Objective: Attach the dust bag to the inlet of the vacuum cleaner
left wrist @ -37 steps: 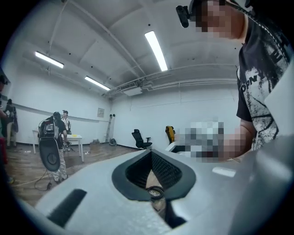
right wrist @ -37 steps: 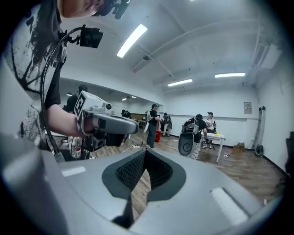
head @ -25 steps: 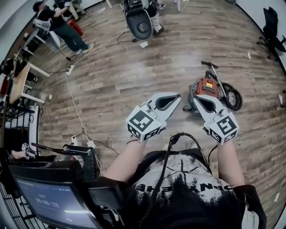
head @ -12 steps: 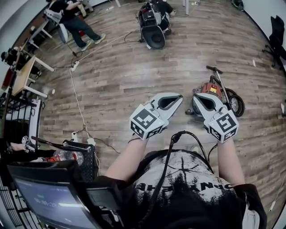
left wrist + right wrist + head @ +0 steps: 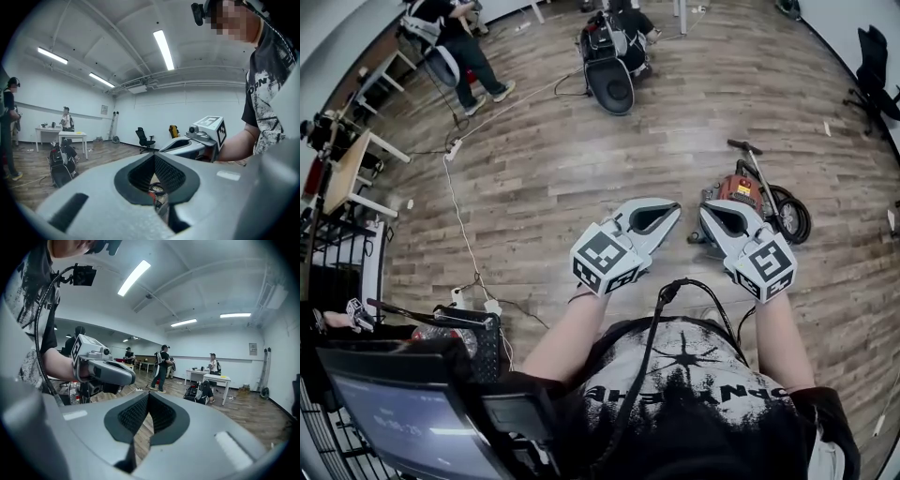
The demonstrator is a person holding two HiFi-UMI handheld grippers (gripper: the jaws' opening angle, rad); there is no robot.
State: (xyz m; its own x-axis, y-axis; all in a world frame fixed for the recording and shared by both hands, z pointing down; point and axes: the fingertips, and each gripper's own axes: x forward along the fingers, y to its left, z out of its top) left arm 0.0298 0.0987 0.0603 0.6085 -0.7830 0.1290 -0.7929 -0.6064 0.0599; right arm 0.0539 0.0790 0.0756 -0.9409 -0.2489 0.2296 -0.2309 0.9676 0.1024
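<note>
Your left tongs (image 5: pixel 666 212) and right tongs (image 5: pixel 709 214) are both pressed together, empty; lower them toward the vacuum cleaner (image 5: pixel 739 187) beyond the right tips, then spread them.

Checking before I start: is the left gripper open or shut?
Shut. In its own view, the left gripper has its jaws meeting at the tips, with nothing held between them.

Head view has tilted: dark round-bodied unit (image 5: pixel 609 86) at 12 o'clock now sits lower in frame, more of the person (image 5: pixel 628 21) behind it showing. Person (image 5: pixel 450 42) at 11 o'clock has shifted right, head now cut off by the top edge. Gap betw. left gripper (image 5: pixel 673 210) & right gripper (image 5: pixel 707 212) tips looks slightly narrower.
</note>
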